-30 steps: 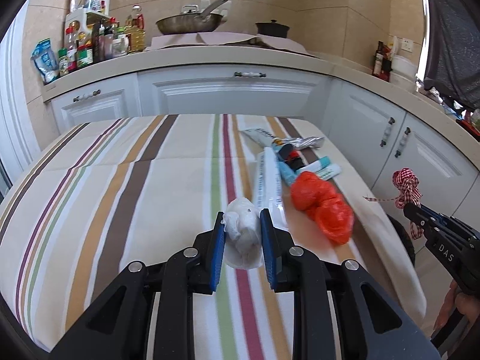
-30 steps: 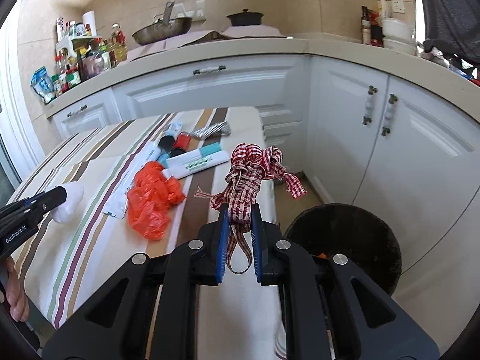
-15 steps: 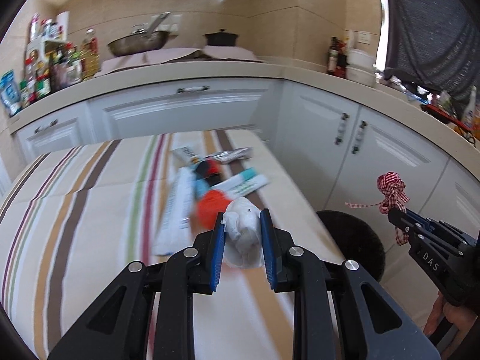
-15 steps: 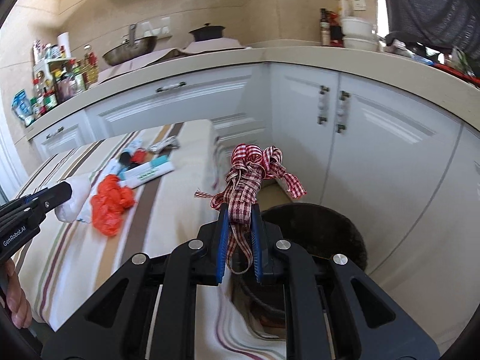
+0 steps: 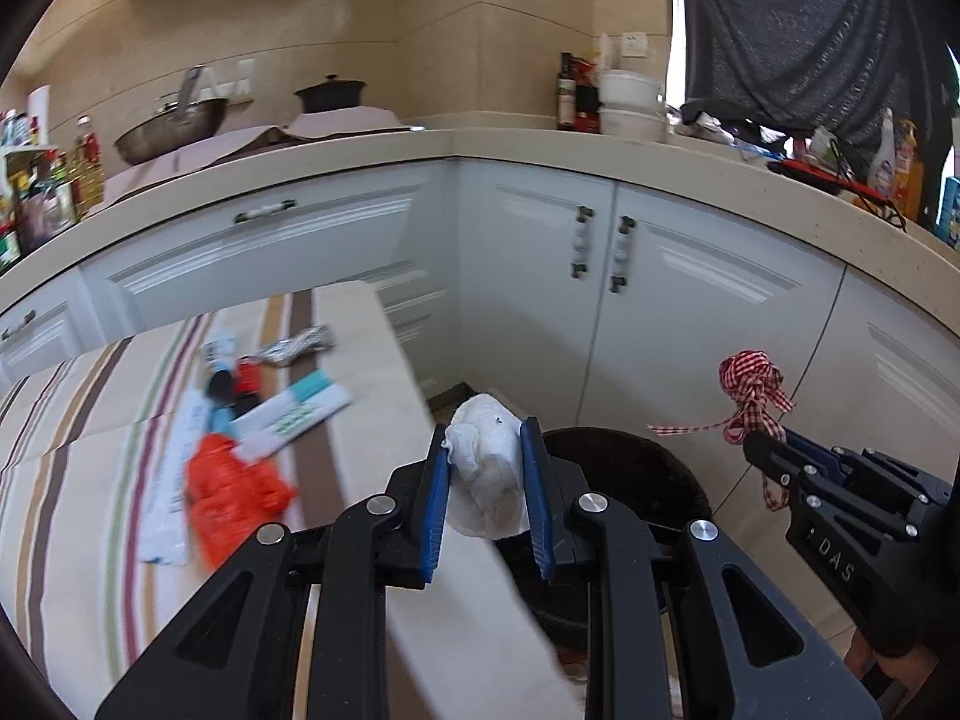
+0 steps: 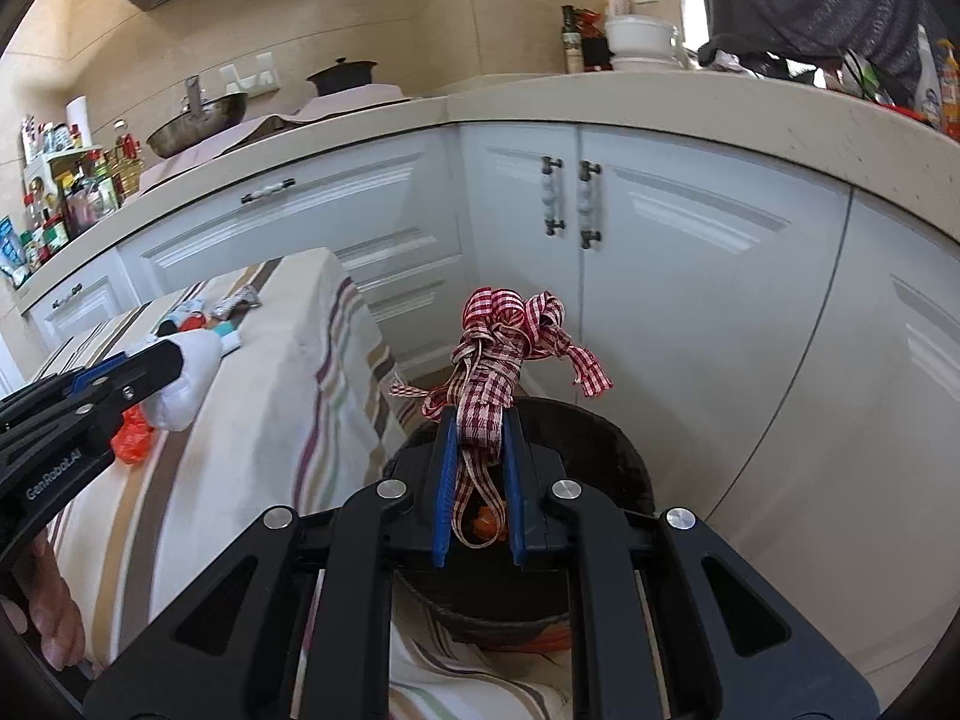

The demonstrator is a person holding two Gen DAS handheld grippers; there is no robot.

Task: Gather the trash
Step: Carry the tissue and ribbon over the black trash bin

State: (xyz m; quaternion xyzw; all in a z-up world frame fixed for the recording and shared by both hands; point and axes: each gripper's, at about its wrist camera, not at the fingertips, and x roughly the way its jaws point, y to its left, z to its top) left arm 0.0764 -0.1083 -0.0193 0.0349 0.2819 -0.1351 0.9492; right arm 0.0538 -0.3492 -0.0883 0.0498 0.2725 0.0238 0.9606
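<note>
My left gripper (image 5: pixel 485 468) is shut on a crumpled white tissue wad (image 5: pixel 487 480), held over the right edge of the striped table, next to the black trash bin (image 5: pixel 630 468). My right gripper (image 6: pixel 477 468) is shut on a red-and-white checked ribbon bundle (image 6: pixel 510 342), held above the same bin (image 6: pixel 594 438) on the floor. The right gripper with the ribbon (image 5: pixel 753 387) also shows at the right of the left wrist view. The left gripper with the tissue (image 6: pixel 189 372) shows at the left of the right wrist view.
More trash lies on the striped tablecloth (image 5: pixel 78 480): an orange plastic bag (image 5: pixel 231 492), a white-and-teal box (image 5: pixel 294 414), a long white wrapper (image 5: pixel 174 480), a foil wrapper (image 5: pixel 297 348) and small tubes. White kitchen cabinets (image 5: pixel 600 276) stand behind the bin.
Both grippers have swung right, off the table toward the bin. The tissue went from mid-table to the table's right edge. The ribbon now hangs over the bin.
</note>
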